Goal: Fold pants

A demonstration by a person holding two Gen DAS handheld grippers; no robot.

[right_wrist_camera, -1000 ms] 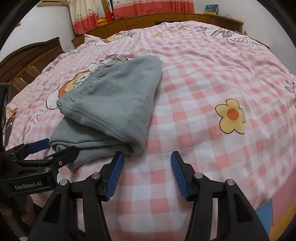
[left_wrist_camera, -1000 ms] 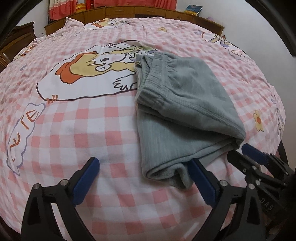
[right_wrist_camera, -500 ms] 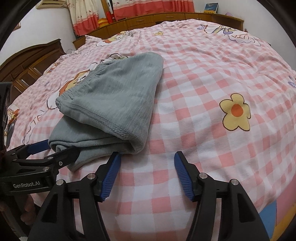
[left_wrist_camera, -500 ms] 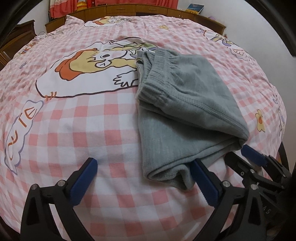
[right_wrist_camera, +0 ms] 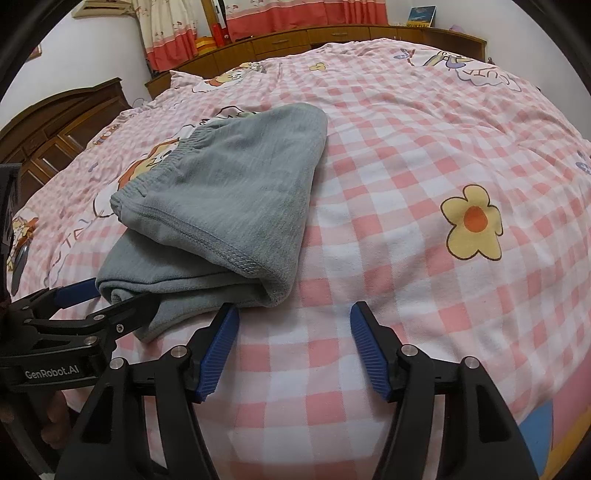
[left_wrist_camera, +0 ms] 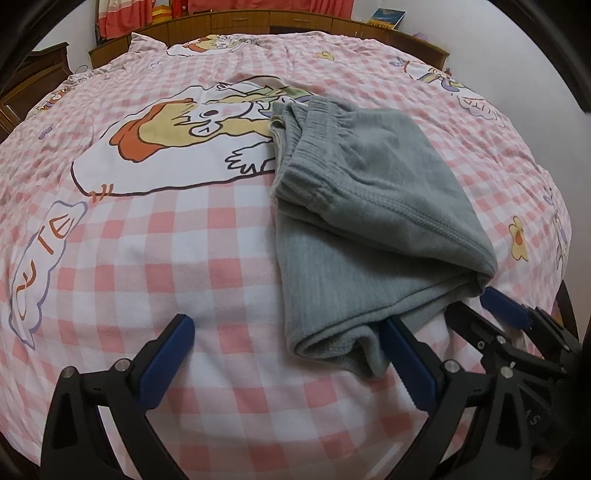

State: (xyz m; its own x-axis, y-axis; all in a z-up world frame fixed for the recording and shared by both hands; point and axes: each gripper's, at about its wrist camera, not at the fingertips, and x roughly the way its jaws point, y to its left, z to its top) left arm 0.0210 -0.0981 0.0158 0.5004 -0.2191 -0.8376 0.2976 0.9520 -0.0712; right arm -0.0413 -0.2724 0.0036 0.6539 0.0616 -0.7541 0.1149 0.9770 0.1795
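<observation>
The grey pants (left_wrist_camera: 369,221) lie folded on the pink checked bed cover, waistband away from me and the folded end nearest. They also show in the right wrist view (right_wrist_camera: 229,206). My left gripper (left_wrist_camera: 288,354) is open and empty; its right finger touches the near left corner of the pants. My right gripper (right_wrist_camera: 291,336) is open and empty, just in front of the pants' near right corner. Each gripper shows in the other's view: the right gripper (left_wrist_camera: 495,314) at lower right, the left gripper (right_wrist_camera: 96,299) at lower left.
The pink checked bed cover (right_wrist_camera: 424,155) with cartoon prints fills both views. A wooden headboard shelf (left_wrist_camera: 295,18) runs along the far side, with red curtains (right_wrist_camera: 295,14) above. A dark wooden cabinet (right_wrist_camera: 62,129) stands at the left.
Both grippers have drawn back slightly towards me. The pants have not moved and both grippers stay open.
</observation>
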